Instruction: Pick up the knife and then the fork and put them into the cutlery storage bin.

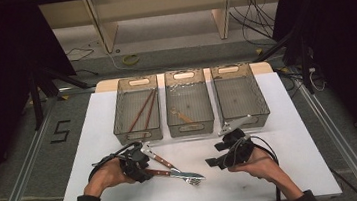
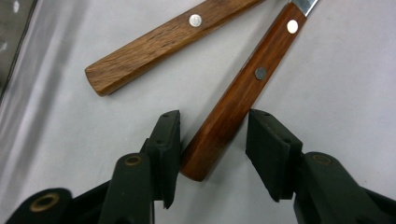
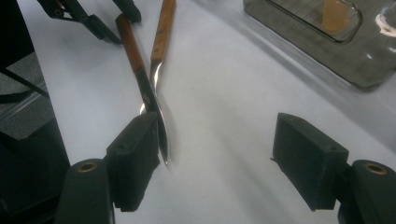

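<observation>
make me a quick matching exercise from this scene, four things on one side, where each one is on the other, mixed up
Things:
1. chopsticks
2. redder wooden handle
3. right-hand basket
4. small wooden utensil

Places or states:
A. in the middle basket
B. nothing visible inside
C. in the left-hand basket
D. between the jaws of the left gripper

Pairs: 1-C, 2-D, 3-B, 4-A
</observation>
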The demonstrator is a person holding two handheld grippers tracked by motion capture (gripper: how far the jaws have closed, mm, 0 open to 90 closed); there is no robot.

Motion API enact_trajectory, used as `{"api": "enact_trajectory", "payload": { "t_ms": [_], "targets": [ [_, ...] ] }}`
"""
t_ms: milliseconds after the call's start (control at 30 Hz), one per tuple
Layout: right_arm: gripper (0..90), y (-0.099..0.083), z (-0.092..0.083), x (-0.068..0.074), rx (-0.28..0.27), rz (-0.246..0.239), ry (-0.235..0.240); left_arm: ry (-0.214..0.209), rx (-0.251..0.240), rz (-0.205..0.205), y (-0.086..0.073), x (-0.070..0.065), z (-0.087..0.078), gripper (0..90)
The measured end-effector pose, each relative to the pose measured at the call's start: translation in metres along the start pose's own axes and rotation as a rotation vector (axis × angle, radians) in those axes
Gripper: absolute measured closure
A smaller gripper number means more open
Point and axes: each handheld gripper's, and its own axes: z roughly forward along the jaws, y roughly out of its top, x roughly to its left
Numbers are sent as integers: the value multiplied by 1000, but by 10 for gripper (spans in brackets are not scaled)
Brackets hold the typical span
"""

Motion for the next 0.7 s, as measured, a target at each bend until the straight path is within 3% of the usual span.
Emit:
{"api": "enact_trajectory", "payload": {
  "t_ms": [367,400,500,700],
  "targets": [
    [322,0,-1,0,1,-1,-1,0,0,60,1,-6,0,634],
    [322,0,-1,0,0,-5,-1,1,15,88,1,-5,-1,640],
    [322,0,-1,0,1,-1,-1,-4,4,86,1,-7,-1,661],
    [322,0,-1,0,2,-1,-1,0,16,131,2,-9,-1,712]
  ]
}}
